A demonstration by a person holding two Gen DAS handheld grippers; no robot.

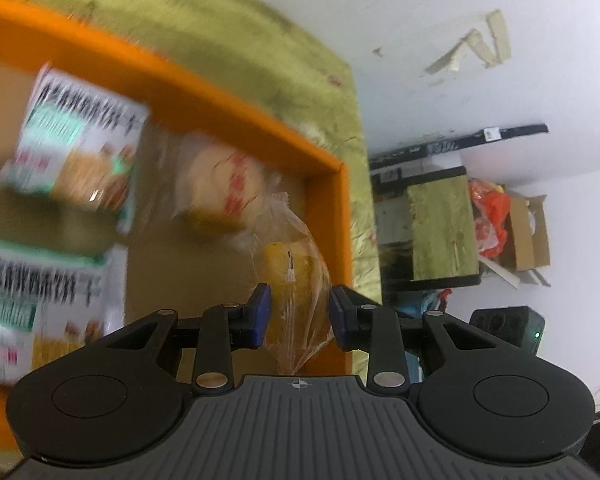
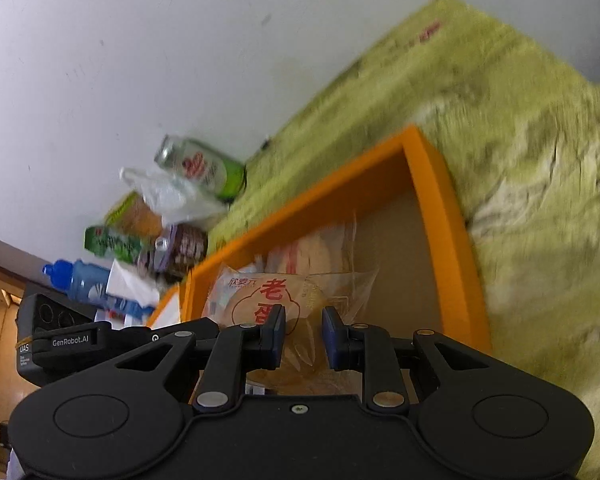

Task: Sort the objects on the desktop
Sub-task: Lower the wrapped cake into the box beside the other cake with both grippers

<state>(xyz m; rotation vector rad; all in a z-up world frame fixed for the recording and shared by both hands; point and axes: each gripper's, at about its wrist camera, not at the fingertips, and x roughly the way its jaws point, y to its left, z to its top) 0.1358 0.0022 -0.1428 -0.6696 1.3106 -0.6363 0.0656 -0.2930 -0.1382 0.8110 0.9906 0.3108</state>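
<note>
In the left wrist view my left gripper is shut on a clear bag with a yellow bread and holds it over the right end of an orange tray. In the tray lie a bagged bun with red print and two white-and-green cracker packs. In the right wrist view my right gripper is shut on a bagged round cake with red characters, over the orange tray. Another clear-bagged pastry lies behind it.
An olive-green cloth covers the table around the tray. Bottles, a green can, a blue bottle and a plastic bag crowd the table's left end. Off the table stand a dark shelf and a cardboard box.
</note>
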